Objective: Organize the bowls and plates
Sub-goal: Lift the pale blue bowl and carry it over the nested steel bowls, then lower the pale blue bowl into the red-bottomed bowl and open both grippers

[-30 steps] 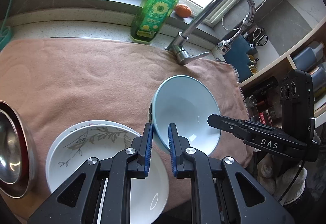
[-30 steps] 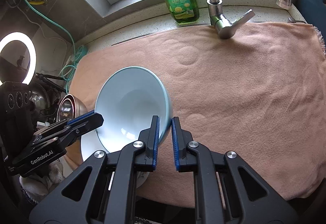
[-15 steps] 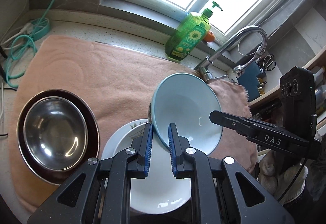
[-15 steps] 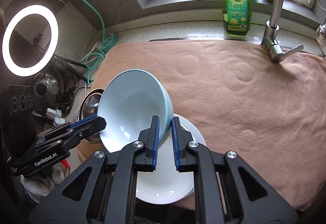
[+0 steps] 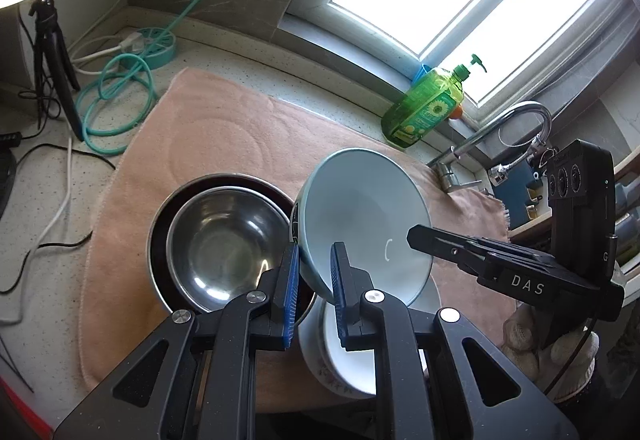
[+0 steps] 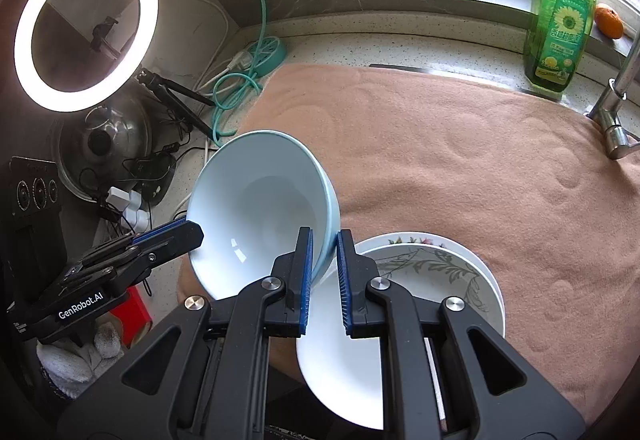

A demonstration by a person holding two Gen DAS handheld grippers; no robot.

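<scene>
Both claws pinching the blue bowl (image 5: 360, 216), tilted, airborne.
My left gripper (image 5: 314, 296) and right gripper (image 6: 322, 276) clamp opposite rims (steel bowl (image 5: 224, 244) just beside).

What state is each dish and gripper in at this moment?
Light blue bowl: held in the air, tilted, gripped at opposite rims.
Left gripper: shut on the bowl's rim.
Right gripper: shut on the bowl's rim.
Steel bowl: upright, empty, nested in a darker dish on the towel.
White plates: stacked on the towel, empty.
Soap bottle: upright by the window.
</scene>
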